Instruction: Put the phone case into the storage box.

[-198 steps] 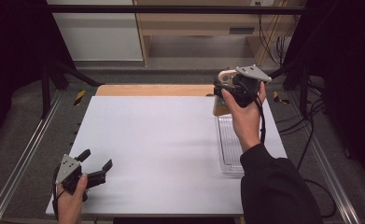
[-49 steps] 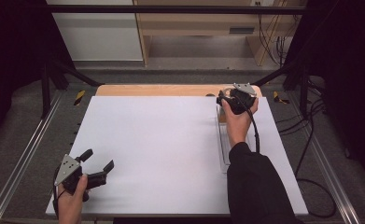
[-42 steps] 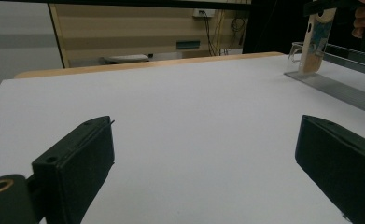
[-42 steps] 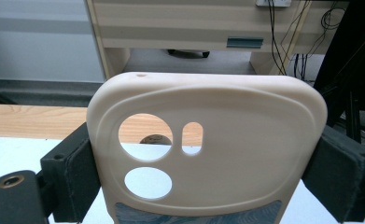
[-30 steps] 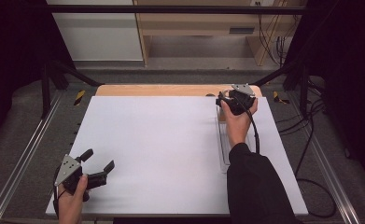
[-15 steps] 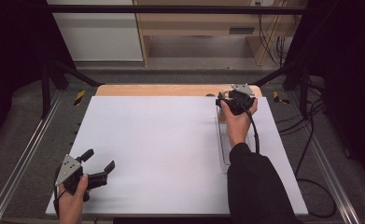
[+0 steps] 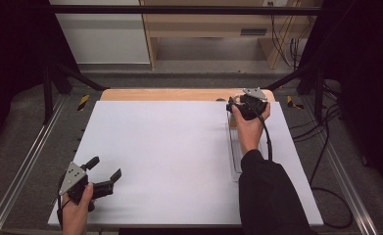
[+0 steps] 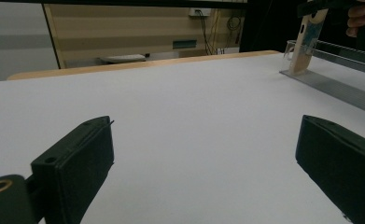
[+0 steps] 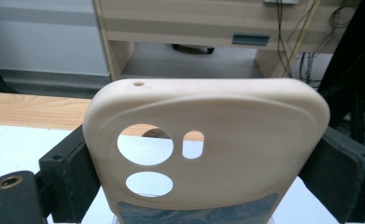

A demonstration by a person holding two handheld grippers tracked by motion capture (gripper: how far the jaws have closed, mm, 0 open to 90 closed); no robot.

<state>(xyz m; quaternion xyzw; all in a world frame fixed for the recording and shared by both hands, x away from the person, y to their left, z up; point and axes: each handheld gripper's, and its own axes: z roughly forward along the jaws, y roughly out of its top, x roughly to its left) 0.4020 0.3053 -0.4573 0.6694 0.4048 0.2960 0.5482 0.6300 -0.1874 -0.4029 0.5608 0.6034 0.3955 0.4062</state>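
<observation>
A beige phone case (image 9: 227,116) with camera cut-outs and a blue patterned strip at its lower edge stands upright between the jaws of my right gripper (image 9: 208,179), which is shut on its two sides. In the high view my right gripper (image 7: 239,105) sits at the far right of the white table, over the far end of a clear plastic rack (image 7: 235,157). From the left gripper view, the case (image 8: 307,43) rests with its lower end at the rack's end (image 8: 339,84). My left gripper (image 7: 106,167) lies open and holds nothing at the front left (image 8: 203,163).
The white tabletop (image 7: 169,147) has a wooden strip (image 7: 155,94) along its far edge. Metal rails (image 7: 27,156) run along both sides. Cables (image 7: 326,122) trail on the floor at the right. A wooden shelf unit (image 7: 213,24) stands behind the table.
Since the oldest frame my right hand has carried the case farther out and lower, to the rack's far end. Over the last second it barely moves. The left gripper stays still.
</observation>
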